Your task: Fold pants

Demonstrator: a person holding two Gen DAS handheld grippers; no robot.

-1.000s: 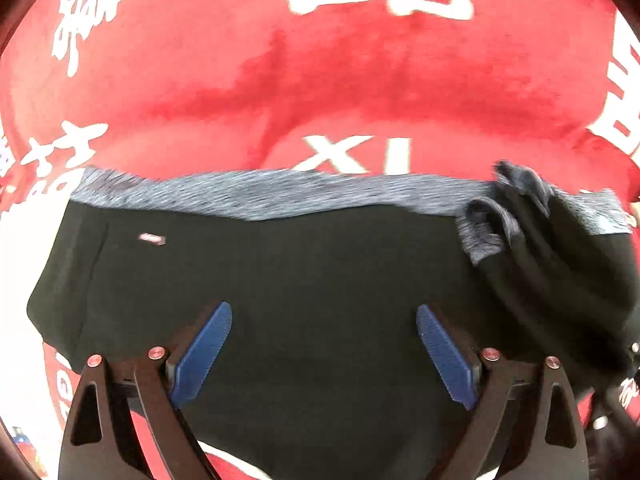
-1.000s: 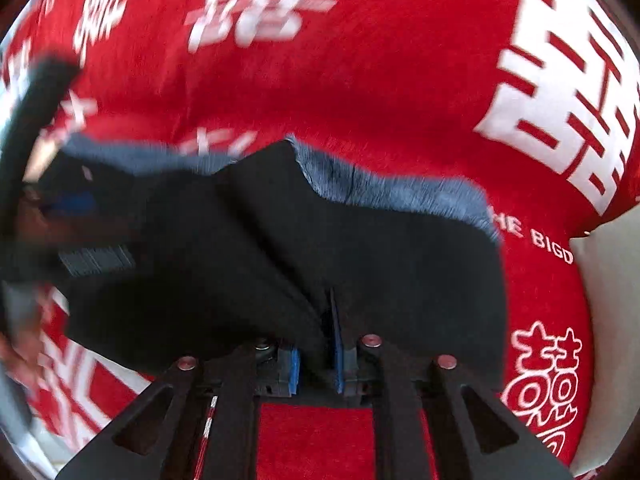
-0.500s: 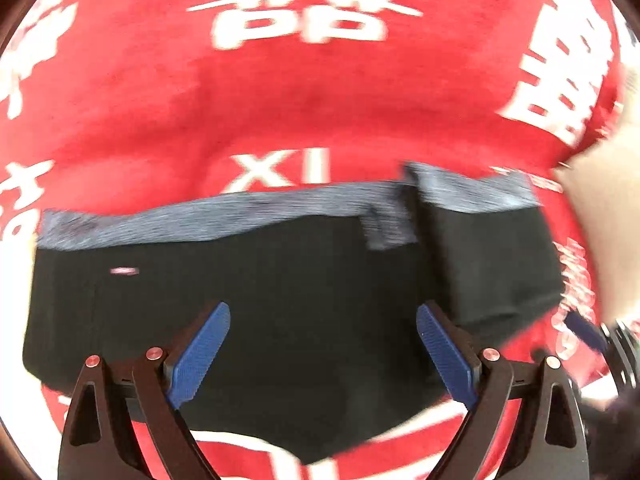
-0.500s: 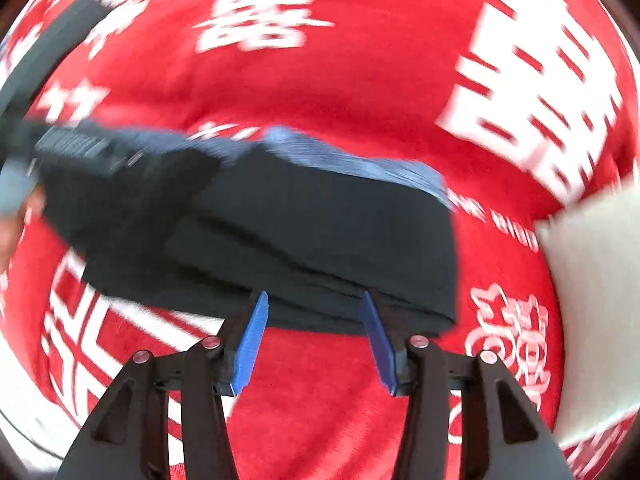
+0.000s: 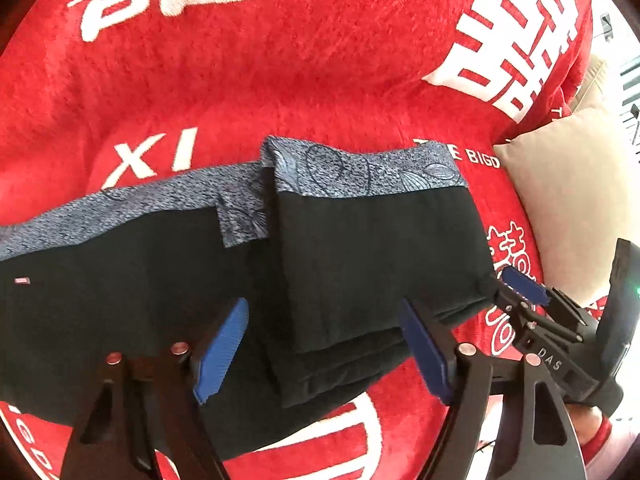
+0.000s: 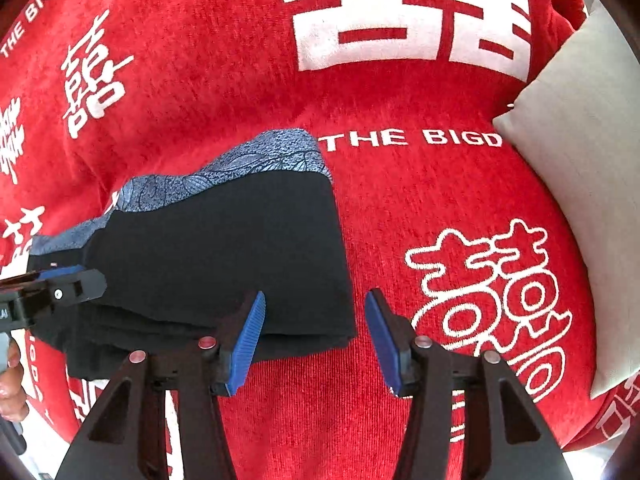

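So one end's been folded over already.
Black pants (image 5: 360, 248) are laid on the red blanket (image 5: 320, 80); left gripper (image 5: 324, 344) is narrowed but empty, right gripper (image 6: 316, 336) just spread, nothing pinched, likely for regripping.

Plush red blanket with large white Chinese characters and Latin lettering (image 6: 400, 208) spread across nearly the whole field. Plain beige fabric cushion (image 6: 584, 184) at 3 o'clock, lying on the blanket's edge. Bright daylight at 2 o'clock in the left wrist view, with pale window-like slats (image 5: 630, 80); detail too washed out to resolve.
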